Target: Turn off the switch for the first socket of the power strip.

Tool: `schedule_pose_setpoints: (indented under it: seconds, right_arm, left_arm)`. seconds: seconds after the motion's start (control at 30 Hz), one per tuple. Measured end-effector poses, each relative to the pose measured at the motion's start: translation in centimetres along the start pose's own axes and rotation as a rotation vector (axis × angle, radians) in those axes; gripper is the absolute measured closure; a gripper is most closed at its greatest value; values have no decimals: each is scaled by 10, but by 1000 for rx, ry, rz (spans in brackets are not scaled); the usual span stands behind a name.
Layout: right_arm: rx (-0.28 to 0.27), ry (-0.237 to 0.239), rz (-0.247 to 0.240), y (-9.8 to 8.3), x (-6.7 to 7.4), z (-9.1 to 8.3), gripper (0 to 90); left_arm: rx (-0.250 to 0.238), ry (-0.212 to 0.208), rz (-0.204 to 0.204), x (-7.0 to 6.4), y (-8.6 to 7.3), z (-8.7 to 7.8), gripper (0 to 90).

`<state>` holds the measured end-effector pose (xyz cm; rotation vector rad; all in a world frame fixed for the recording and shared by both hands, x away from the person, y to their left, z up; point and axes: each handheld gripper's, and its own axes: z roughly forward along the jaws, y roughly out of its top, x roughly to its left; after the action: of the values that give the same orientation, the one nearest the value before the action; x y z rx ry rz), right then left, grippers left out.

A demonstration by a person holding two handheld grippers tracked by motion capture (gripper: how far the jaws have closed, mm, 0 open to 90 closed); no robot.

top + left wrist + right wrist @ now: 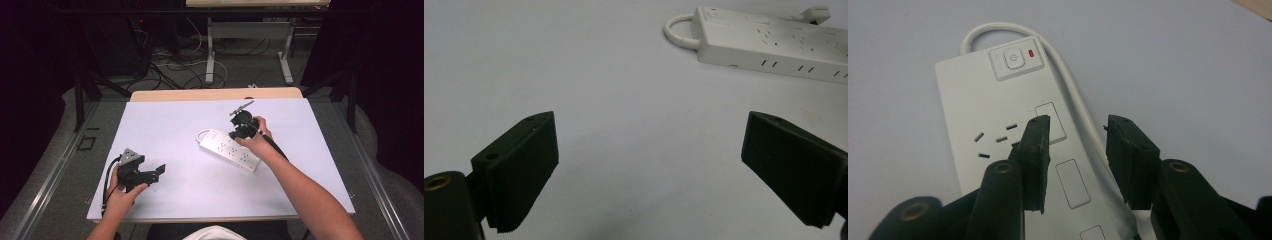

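Note:
A white power strip [230, 150] lies slantwise at the middle right of the white table top [170, 125]. In the right gripper view its switch [1012, 60] with a red light sits at the far end, and the white cord [1068, 75] loops round that end. My right gripper [238, 133] hovers just over the strip, open, its jaws [1075, 135] a narrow gap apart with nothing pinched. My left gripper [157, 172] rests near the front left, open wide [649, 165] over bare table. It looks toward the power strip [769, 47] and its plug [816, 12].
The table's wooden far edge [215, 94] and front edge [200, 218] bound the white surface. Beyond it stand another table's legs [210, 55] and loose cables [170, 65] on the floor. Dark frame bars [78, 100] flank both sides.

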<state>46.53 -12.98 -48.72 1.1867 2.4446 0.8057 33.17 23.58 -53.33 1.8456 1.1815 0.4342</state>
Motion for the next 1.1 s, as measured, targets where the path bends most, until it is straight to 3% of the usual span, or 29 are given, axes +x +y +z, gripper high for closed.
schedule_pose_setpoints:
  seconds: [0.1,0.5,0.6,0.67,0.73,0.77,0.83,0.87,0.93,0.97,1.0,1.07,1.1]
  right_arm:
    - [-21,2,2,1,2,3,649]
    - [15,11,-2,5,10,14,774]
    - [29,24,24,6,13,16,812]
    - [17,29,2,6,12,19,836]
    - [17,17,-5,7,12,20,842]
    - [43,23,33,7,14,20,847]
    - [36,22,10,7,11,24,852]
    - [26,25,43,7,12,25,852]
    - [51,20,19,7,10,26,852]
    - [35,22,26,6,9,28,852]
    - [64,27,25,6,9,28,853]
    - [72,14,37,6,8,30,853]
    - [40,20,42,5,6,34,853]
  left_arm:
    - [0,0,0,0,0,0,80]
    - [0,0,1,0,0,0,83]
    - [1,0,2,0,0,0,84]
    - [1,0,2,0,0,0,85]
    - [0,1,1,0,0,0,85]
    - [1,0,2,0,0,0,85]
    - [1,1,2,0,0,0,86]
    - [2,1,3,0,0,0,86]
    - [2,1,3,0,0,0,86]
    - [2,1,3,0,0,0,86]
    - [1,1,2,0,0,0,87]
    - [2,1,3,1,0,0,87]
    - [3,1,2,1,0,0,87]
